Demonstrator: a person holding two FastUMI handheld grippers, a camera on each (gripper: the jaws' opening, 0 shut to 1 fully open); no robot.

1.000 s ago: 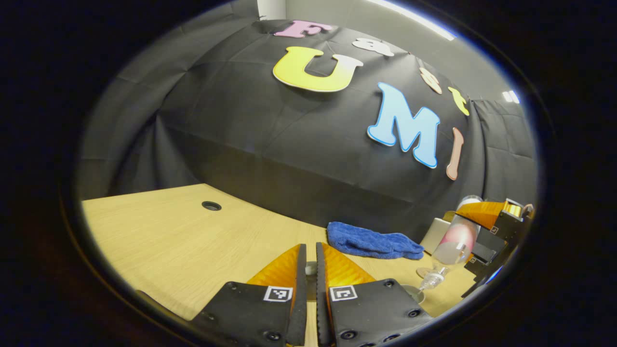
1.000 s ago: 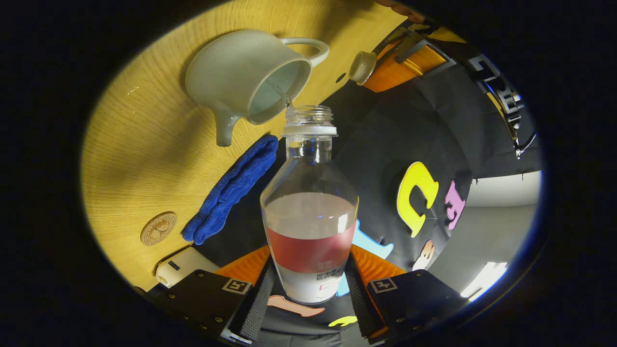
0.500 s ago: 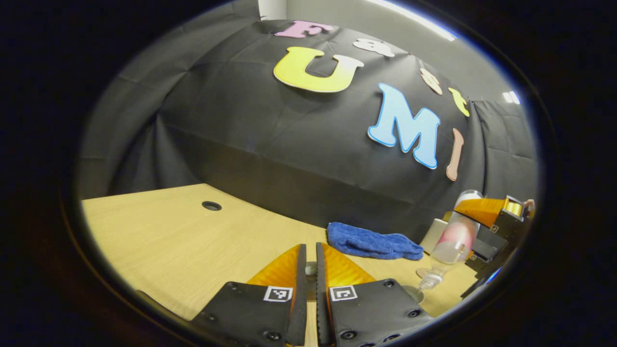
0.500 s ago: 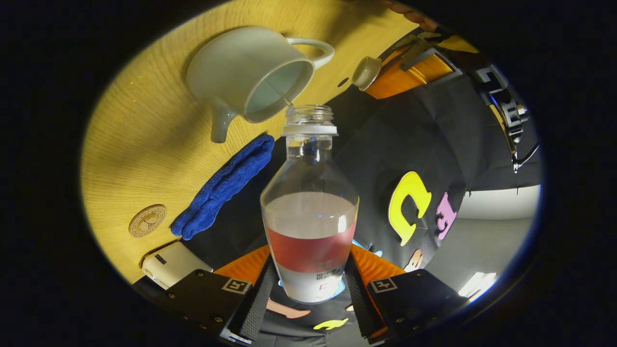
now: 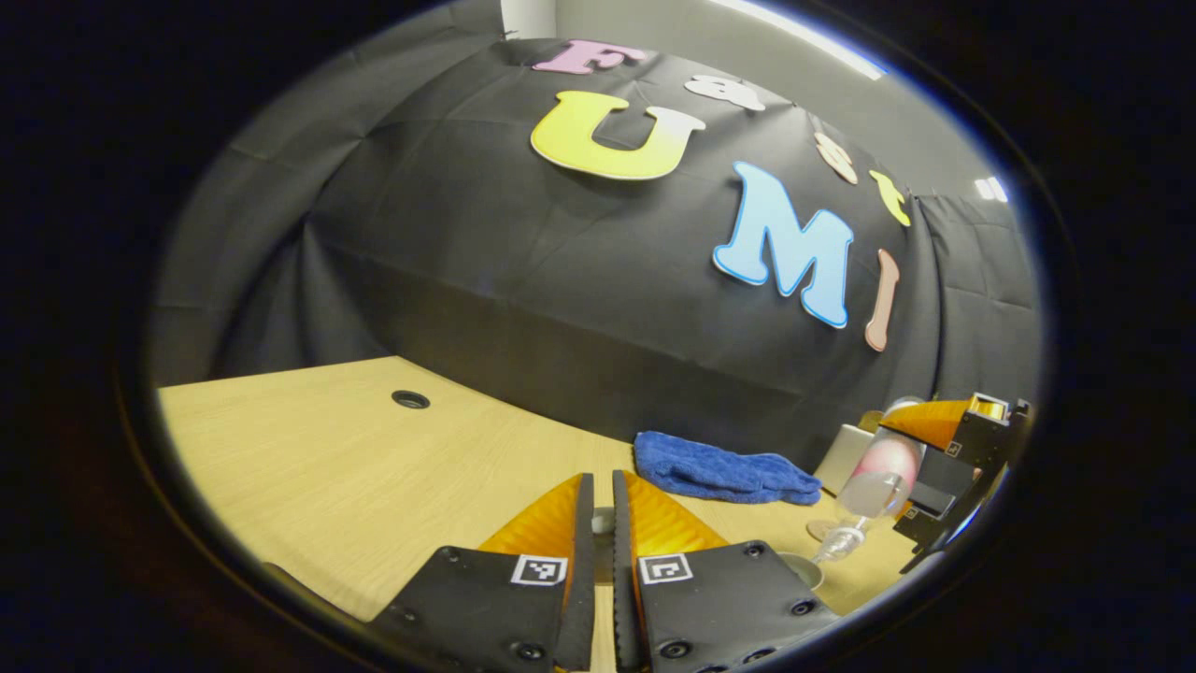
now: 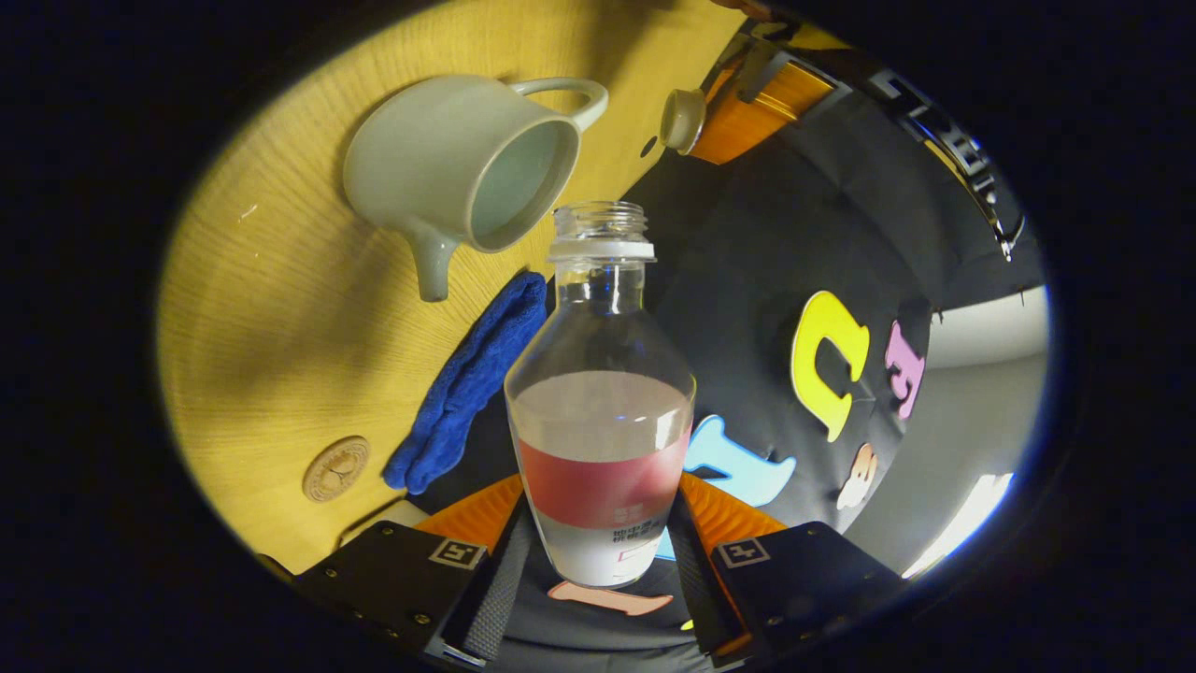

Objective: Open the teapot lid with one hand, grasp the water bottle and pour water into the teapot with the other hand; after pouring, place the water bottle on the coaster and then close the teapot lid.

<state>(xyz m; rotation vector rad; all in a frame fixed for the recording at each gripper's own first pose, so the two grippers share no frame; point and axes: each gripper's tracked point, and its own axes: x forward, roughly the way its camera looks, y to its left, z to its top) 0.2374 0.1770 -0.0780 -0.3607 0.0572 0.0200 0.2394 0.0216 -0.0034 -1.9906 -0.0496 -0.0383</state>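
- The right tool [image 6: 598, 551] is clamped on the water bottle [image 6: 600, 411], tilted near the open teapot [image 6: 462, 168]; no stream is visible.
- The left tool [image 5: 598, 523], fingers nearly together, pinches the lid [image 6: 682, 120], held beside the pot.
- Pouring looks about finished.
- Left: bottle onto the coaster [image 6: 335, 468] on the table [image 6: 280, 327], then lid back on.

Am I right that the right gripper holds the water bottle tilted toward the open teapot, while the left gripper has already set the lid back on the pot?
Not quite. The lid is off the teapot: the right gripper view shows it held up by the left gripper, apart from the open mouth. The rest holds: the right gripper holds the water bottle tilted toward the pot.
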